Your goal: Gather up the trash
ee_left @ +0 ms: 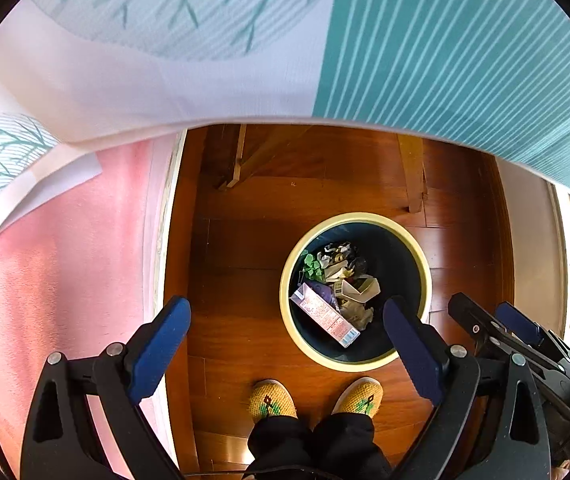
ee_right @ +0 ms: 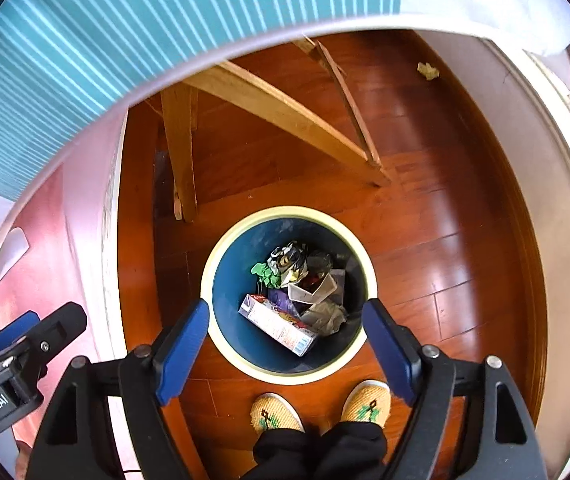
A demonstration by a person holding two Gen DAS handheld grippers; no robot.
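Both tools, left [ee_left: 285, 344] and right [ee_right: 285, 344], are held released and empty above the bin [ee_right: 221, 256], where the trash [ee_right: 297, 300] lies. Next, the crumpled scrap [ee_right: 428, 70] on the floor should probably be fetched.

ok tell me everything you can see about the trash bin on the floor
The trash bin is round, with a pale cream rim and dark blue inner wall, seemingly plastic. It stands upright and lidless on the wooden floor, just ahead of the person's slippers, near a wooden frame leg. It holds a carton, crumpled paper and wrappers. Neither open gripper touches it.
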